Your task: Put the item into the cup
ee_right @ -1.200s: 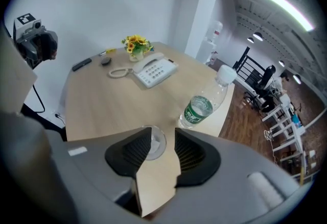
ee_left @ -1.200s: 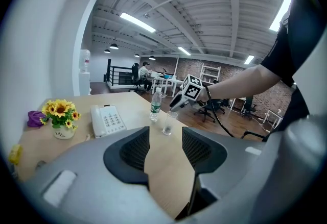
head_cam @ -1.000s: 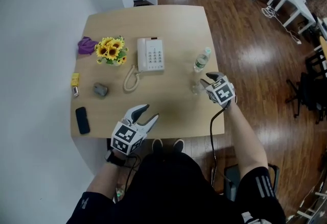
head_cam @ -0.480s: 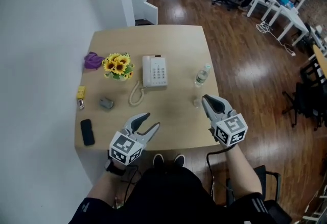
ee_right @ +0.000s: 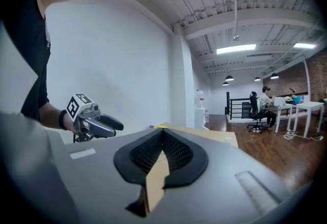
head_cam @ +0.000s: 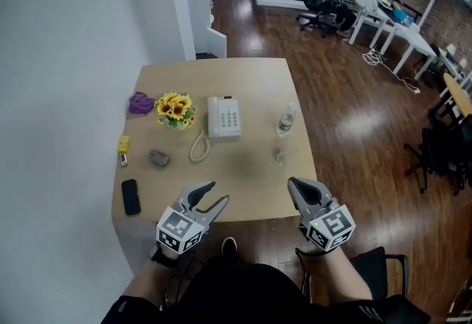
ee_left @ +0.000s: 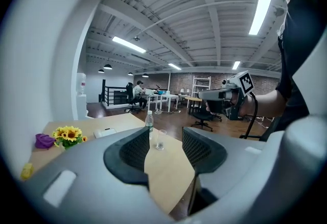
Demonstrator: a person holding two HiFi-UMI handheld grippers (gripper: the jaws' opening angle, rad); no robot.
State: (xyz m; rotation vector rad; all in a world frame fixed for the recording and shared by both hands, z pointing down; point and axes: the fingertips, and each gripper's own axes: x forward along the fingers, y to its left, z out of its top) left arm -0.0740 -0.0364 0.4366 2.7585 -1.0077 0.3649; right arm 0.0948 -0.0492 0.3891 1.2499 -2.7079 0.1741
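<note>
A small clear cup (head_cam: 279,156) stands on the wooden table (head_cam: 243,175) near its right edge, with a water bottle (head_cam: 285,120) just behind it. Far to the left lies a small grey item (head_cam: 158,159). My left gripper (head_cam: 216,192) hovers open and empty over the table's front edge. In its own view the cup (ee_left: 160,140) and bottle (ee_left: 149,121) show far off between the jaws. My right gripper (head_cam: 293,183) hangs at the front right edge, shut on nothing. Its pads (ee_right: 163,136) meet, and the left gripper (ee_right: 110,125) shows beyond them.
On the table stand a pot of sunflowers (head_cam: 175,107) and a white telephone (head_cam: 223,116) with a coiled cord. A purple thing (head_cam: 140,102), a yellow thing (head_cam: 124,144) and a black thing (head_cam: 130,196) lie along the left side. A white wall runs at the left.
My right gripper has drawn back from beside the cup to the table's front edge and its jaws have closed. The left gripper stays open near the front edge.
</note>
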